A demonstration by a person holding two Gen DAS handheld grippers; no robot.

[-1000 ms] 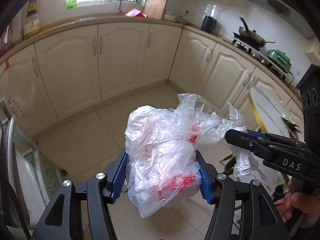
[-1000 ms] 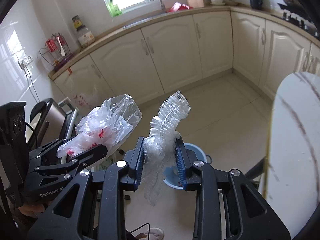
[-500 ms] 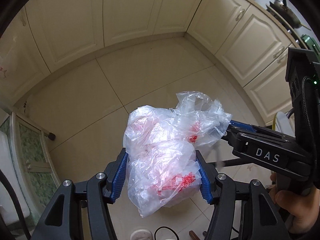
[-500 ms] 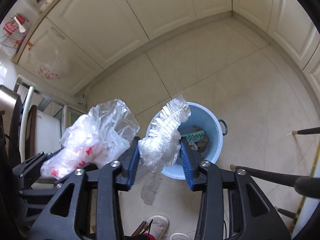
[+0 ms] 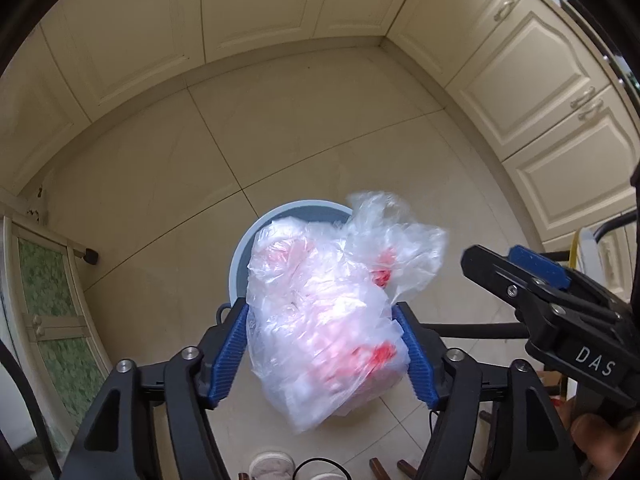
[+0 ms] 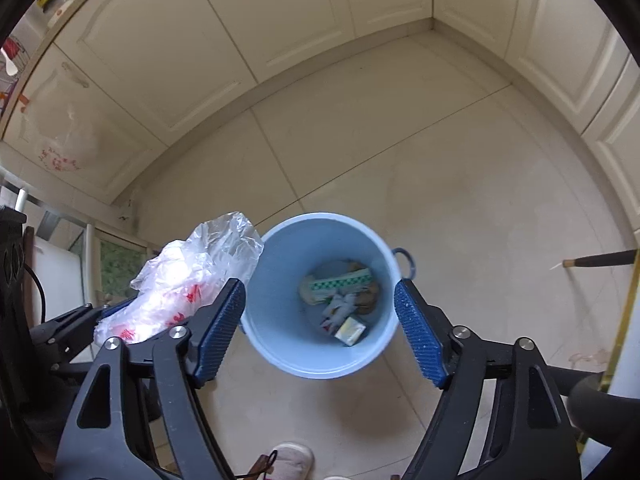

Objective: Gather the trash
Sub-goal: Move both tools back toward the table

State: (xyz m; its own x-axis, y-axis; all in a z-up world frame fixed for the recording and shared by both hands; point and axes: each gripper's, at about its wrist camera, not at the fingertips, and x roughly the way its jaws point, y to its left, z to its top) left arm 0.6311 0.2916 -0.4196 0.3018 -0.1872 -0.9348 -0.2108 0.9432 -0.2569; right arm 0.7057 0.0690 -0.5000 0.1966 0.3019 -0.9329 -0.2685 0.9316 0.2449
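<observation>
My left gripper (image 5: 324, 350) is shut on a crumpled clear plastic bag with red print (image 5: 332, 320), held over the light blue trash bucket (image 5: 240, 256) on the floor. The bag also shows in the right wrist view (image 6: 184, 280), left of the bucket (image 6: 276, 344). My right gripper (image 6: 320, 332) is open and empty, directly above the bucket's mouth. Inside the bucket lie a green-and-white packet (image 6: 344, 280), wrappers and other scraps. The clear frilly plastic cap is no longer between the right fingers; I cannot pick it out in the bucket.
Cream kitchen cabinets (image 6: 224, 40) line the far side and right of the tiled floor (image 6: 440, 184). A glass-door cabinet (image 5: 52, 320) stands at left. Dark chair legs (image 6: 596, 258) and a white table edge (image 6: 628, 344) are at right. A slipper (image 6: 292, 460) is below.
Both grippers tilted down over the bucket. The right gripper opened and the clear frilly plastic cap left its fingers. The left gripper moved the bag over the bucket.
</observation>
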